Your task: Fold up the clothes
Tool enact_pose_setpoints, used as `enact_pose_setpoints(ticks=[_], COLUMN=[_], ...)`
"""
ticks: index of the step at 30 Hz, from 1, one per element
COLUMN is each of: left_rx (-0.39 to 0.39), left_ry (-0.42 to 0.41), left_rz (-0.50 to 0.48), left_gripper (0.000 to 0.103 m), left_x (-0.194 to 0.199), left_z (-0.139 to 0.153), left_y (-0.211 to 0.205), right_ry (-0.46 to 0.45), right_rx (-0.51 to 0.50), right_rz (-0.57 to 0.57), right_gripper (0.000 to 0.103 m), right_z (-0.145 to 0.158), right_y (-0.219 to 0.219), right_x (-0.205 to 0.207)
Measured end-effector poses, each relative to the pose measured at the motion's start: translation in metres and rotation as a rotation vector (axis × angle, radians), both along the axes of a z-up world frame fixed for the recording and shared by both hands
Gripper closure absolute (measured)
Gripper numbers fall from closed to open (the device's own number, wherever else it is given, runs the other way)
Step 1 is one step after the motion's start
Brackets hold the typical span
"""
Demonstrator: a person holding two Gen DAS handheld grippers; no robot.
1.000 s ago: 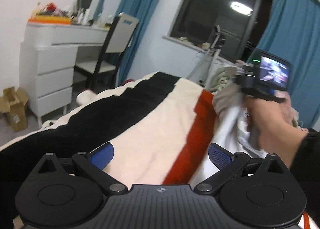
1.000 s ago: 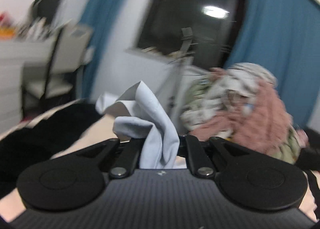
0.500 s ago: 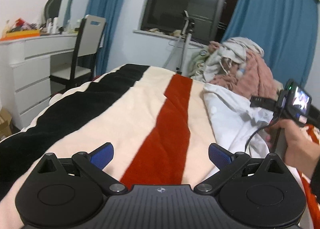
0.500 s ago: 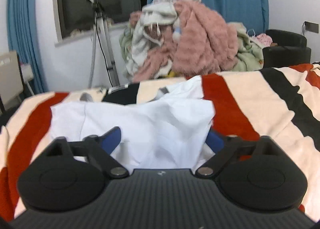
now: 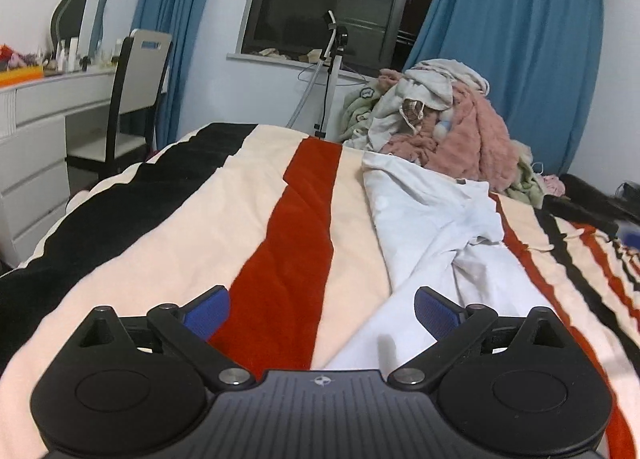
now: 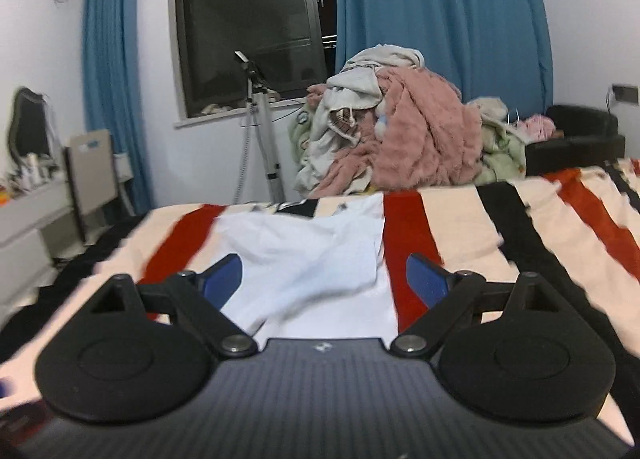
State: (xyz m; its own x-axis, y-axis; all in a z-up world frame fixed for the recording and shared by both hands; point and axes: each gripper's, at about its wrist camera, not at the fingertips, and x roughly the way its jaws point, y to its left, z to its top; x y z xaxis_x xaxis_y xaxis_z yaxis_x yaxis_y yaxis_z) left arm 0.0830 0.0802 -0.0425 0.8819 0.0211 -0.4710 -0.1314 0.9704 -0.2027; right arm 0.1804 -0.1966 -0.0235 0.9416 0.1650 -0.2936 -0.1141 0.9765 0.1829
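A white garment (image 5: 432,235) lies crumpled on the striped blanket (image 5: 224,227), running from the far edge of the bed toward me. It also shows in the right wrist view (image 6: 312,259). My left gripper (image 5: 322,309) is open and empty, low over the blanket, with the garment's near end under its right finger. My right gripper (image 6: 324,279) is open and empty, hovering just above the garment's near part, with the blanket (image 6: 500,235) stretching off to its right.
A heap of pink, white and green clothes (image 5: 436,123) is piled at the bed's far end, also in the right wrist view (image 6: 400,135). A tripod (image 5: 330,71) stands by the window. A white dresser (image 5: 36,131) and chair (image 5: 136,95) are on the left.
My right gripper was shut on the white garment, carried it to the bed and opened, leaving it lying there. The left view swung right, and the right hand left its view.
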Motion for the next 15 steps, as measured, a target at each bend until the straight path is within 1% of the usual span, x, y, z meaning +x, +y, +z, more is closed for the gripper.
enact_pose_setpoints(ticks=[2, 3, 5, 6, 7, 9, 11, 13, 15], left_rx=[-0.045, -0.071, -0.124, -0.155, -0.209, -0.352, -0.461, -0.509, -0.528], left_ry=[0.008, 0.013, 0.021, 0.034, 0.05, 0.081, 0.111, 0.147, 0.2], left_rz=[0.004, 0.007, 0.014, 0.02, 0.023, 0.044, 0.068, 0.091, 0.13], left_gripper=[0.003, 0.003, 0.003, 0.003, 0.003, 0.003, 0.004, 0.005, 0.007], left_x=[-0.007, -0.012, -0.021, -0.027, -0.032, -0.045, -0.057, -0.064, -0.066], left_z=[0.005, 0.007, 0.011, 0.014, 0.014, 0.013, 0.009, 0.003, -0.005], left_y=[0.007, 0.012, 0.021, 0.027, 0.036, 0.059, 0.08, 0.092, 0.099], right_ry=[0.019, 0.033, 0.046, 0.052, 0.06, 0.085, 0.1, 0.101, 0.094], right_rx=[0.039, 0.042, 0.032, 0.024, 0.023, 0.044, 0.074, 0.101, 0.136], right_rz=[0.016, 0.036, 0.035, 0.029, 0.016, -0.009, -0.024, -0.044, -0.058], right_gripper=[0.012, 0.012, 0.012, 0.012, 0.012, 0.012, 0.012, 0.012, 0.012], right_z=[0.003, 0.002, -0.003, -0.007, -0.01, -0.015, -0.018, -0.016, -0.015], right_y=[-0.005, -0.007, -0.009, -0.01, -0.012, -0.019, -0.027, -0.035, -0.041], right_x=[-0.042, -0.062, -0.097, -0.114, -0.127, -0.146, -0.157, -0.164, -0.166])
